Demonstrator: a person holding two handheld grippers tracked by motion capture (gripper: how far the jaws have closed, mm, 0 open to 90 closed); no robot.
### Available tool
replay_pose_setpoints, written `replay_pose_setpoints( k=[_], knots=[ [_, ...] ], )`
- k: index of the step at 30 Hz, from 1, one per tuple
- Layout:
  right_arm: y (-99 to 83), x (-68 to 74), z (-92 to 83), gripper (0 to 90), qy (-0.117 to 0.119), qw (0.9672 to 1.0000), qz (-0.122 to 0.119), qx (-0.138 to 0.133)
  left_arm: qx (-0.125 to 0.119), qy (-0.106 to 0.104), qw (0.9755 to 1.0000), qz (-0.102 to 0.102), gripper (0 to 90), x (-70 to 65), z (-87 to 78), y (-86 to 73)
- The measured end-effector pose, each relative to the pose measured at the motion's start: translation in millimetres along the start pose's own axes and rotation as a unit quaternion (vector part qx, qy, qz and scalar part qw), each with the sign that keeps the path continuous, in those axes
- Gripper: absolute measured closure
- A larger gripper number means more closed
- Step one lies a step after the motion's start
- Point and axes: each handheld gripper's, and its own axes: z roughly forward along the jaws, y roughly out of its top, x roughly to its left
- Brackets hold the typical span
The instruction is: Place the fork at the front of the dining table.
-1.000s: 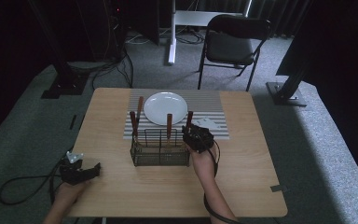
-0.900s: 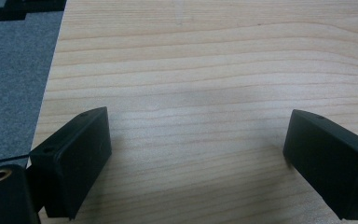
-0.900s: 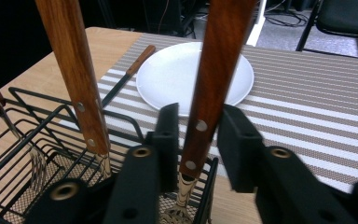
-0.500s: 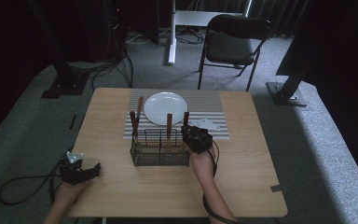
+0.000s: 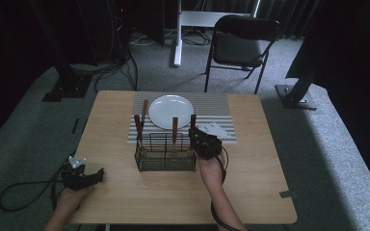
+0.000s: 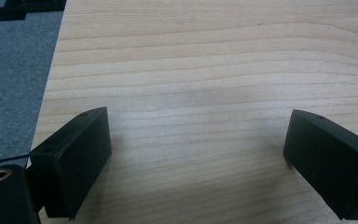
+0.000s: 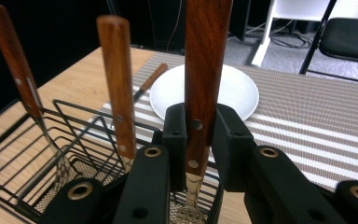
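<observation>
Right jaws: your right gripper (image 7: 200,140) has just been closing and is now clamped on the wooden handle of a fork (image 7: 205,70), one pad on each side of it, low down by the two rivets.
Held fork: it stands upright at the right end of the black wire caddy (image 7: 37,140), tines down inside the basket; in the high view its handle (image 5: 192,122) rises just beyond your right gripper (image 5: 203,143).
Right hand: your hand (image 5: 212,169) comes in from the near edge of the table, right beside the caddy's right end.
Caddy neighbours: a second wooden-handled utensil (image 7: 116,79) stands upright near the middle of the caddy, and a third (image 7: 11,56) leans at the far left end.
Beyond the caddy: a white plate (image 7: 233,93) sits on the striped placemat (image 7: 317,121), with a wooden-handled knife (image 5: 144,111) lying just left of the plate.
Left jaws: your left gripper (image 6: 196,154) stands wide open with nothing between the pads, only bare wood of the table (image 6: 214,70) below.
Left hand: it rests at the table's near left corner, well apart from the caddy, its cable trailing off to the floor.
</observation>
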Motion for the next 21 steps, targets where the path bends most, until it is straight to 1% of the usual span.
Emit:
replay_pose_setpoints(
  k=[5,9,12,16,21],
  knots=[
    [6.7,5.9,-13.8,76.1,0.006,0.9997,-0.008,-0.022,0.001,0.0,1.0,0.0,7.4,0.0,-0.1,0.0],
    [15.1,9.3,-24.3,76.1,0.011,0.9991,-0.01,-0.04,0.0,0.0,1.0,0.0,7.4,0.0,0.0,0.0],
    [21.2,12.3,-31.8,76.2,0.013,0.9984,-0.018,-0.053,0.0,0.0,1.0,0.0,7.4,0.1,0.0,0.0],
    [28.4,13.9,-39.0,76.1,0.019,0.9977,-0.018,-0.063,0.0,0.0,1.0,0.0,7.4,0.1,-0.1,0.0],
    [37.3,15.3,-44.7,76.1,0.016,0.9969,-0.019,-0.074,0.001,0.0,1.0,0.002,7.4,0.2,-0.2,0.0]
  ],
)
